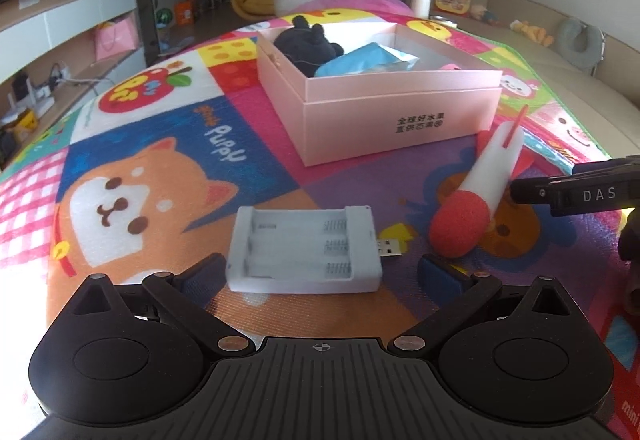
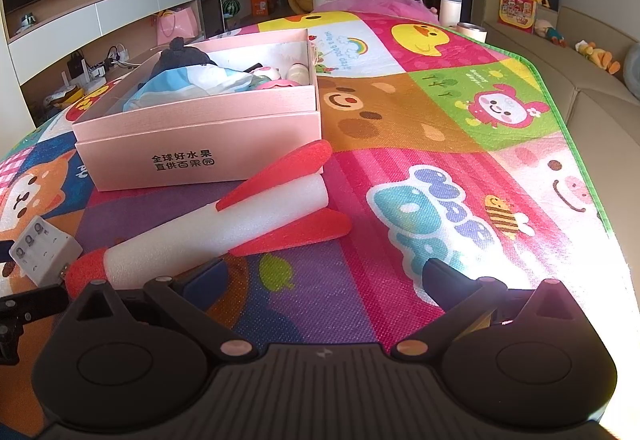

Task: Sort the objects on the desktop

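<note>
Both grippers gape empty: left gripper (image 1: 320, 272) straddles the battery charger (image 1: 304, 250) lying crosswise; right gripper (image 2: 324, 280) trails the foam rocket (image 2: 224, 224).

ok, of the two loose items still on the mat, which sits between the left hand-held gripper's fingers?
The white battery charger, between the open left hand-held gripper fingers. The foam rocket lies off to its right.

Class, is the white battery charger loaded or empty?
Empty: the charger lies face up on the mat, its three slots bare.

White battery charger (image 1: 304, 254) and foam rocket (image 2: 224, 224) lie on the mat before the open pink box (image 1: 400, 119)
</note>
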